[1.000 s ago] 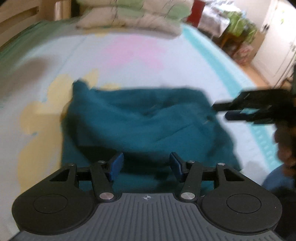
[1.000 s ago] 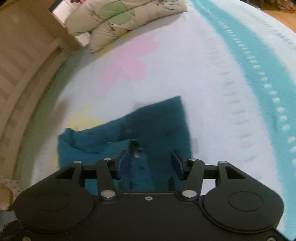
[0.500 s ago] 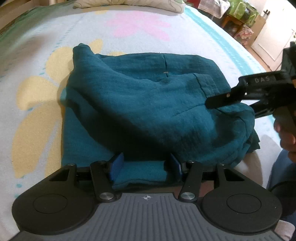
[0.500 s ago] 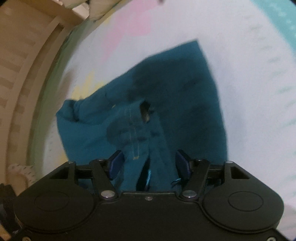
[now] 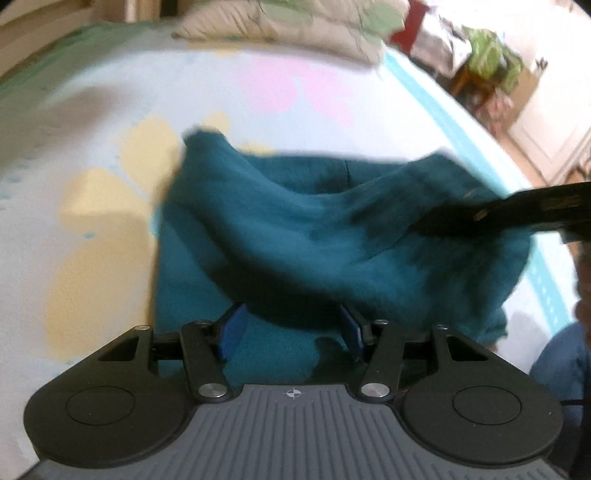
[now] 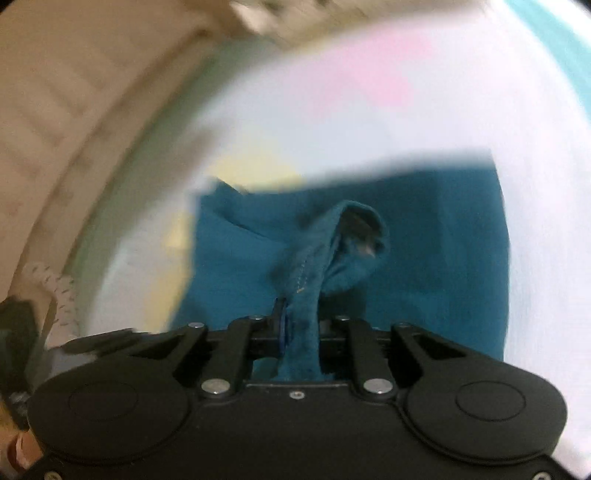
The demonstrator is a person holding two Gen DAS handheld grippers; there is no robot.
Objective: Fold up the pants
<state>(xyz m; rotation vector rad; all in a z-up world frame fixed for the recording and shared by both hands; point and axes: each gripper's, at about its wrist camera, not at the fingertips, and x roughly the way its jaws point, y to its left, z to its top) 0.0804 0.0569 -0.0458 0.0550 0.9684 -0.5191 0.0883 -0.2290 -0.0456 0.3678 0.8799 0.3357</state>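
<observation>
Teal pants (image 5: pixel 295 236) lie bunched on a pale flowered bedsheet (image 5: pixel 110 206). My left gripper (image 5: pixel 290 332) is open, its blue pads on either side of the pants' near edge, gripping nothing. My right gripper (image 6: pixel 297 325) is shut on a raised fold of the pants (image 6: pixel 314 273) and lifts it above the rest of the cloth. In the left wrist view the right gripper (image 5: pixel 517 214) reaches in from the right onto the lifted part of the pants. Both views are blurred.
Pillows (image 5: pixel 295 26) lie at the head of the bed. A wooden bed frame (image 6: pixel 55 110) runs along the left side. A teal stripe (image 5: pixel 443 122) marks the sheet's right side, with furniture (image 5: pixel 491 74) beyond it.
My right gripper closed on a fold of the pants and lifted it. My left gripper stayed open at the near edge and tilted up a little.
</observation>
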